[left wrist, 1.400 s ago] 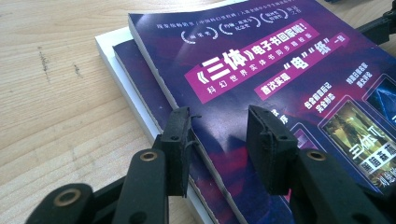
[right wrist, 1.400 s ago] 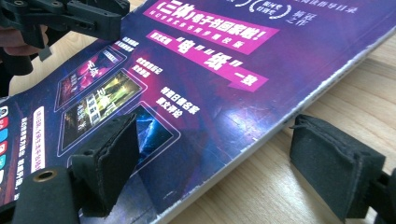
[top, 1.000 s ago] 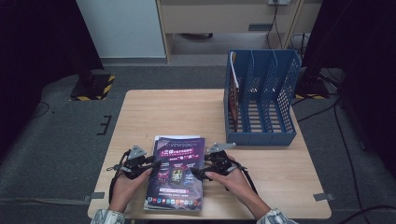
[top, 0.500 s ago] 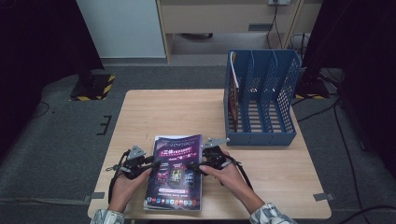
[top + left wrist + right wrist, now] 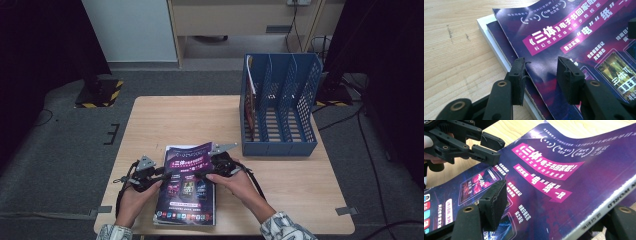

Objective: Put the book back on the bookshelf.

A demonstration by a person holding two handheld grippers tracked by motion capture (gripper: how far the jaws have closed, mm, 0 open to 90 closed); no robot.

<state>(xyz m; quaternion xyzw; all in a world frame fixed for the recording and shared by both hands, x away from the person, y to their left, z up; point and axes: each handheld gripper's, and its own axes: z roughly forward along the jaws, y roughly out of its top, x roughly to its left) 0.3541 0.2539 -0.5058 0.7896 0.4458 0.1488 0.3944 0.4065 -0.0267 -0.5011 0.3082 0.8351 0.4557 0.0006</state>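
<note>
Hands: two hands come in at 6 o'clock, one on each side of the top magazine [image 5: 186, 186], probably so it can be raised level off the pile.
Left tongs: the left tongs [image 5: 541, 67] sit at the magazine's 9 o'clock edge. They are released: the jaws stand apart with the cover's edge running between them, one pad low beside the edge and the other above the cover. This looks like a steadying post, not a grip.
Right tongs: the right tongs [image 5: 559, 205] sit at the magazine's 3 o'clock, on the spine side. Their jaws have just been closing, with the spine between them, one pad over the cover and the other jaw under the spine. I cannot tell whether the pads already pinch.
Why the spine: probably because the bound edge is the stiffest part, so the pages should not fan out.
Task's thing, place: the top magazine is at 6 o'clock on the surface [image 5: 170, 120], uppermost on a small stack [image 5: 489, 32]. Its right side is bowed up off the pile.
Task's thing, look: a glossy purple cover with a magenta banner, white Chinese lettering and small cover pictures lower down. The spine is pale with dark print, and the magazine is soft enough to curve.
Rack: a blue file rack [image 5: 280, 146] with slotted walls and three compartments stands at 2 o'clock, well apart from the stack.
Rack contents: one upright magazine [image 5: 250, 95] is in the left compartment, which suggests where the top magazine is bound.
</note>
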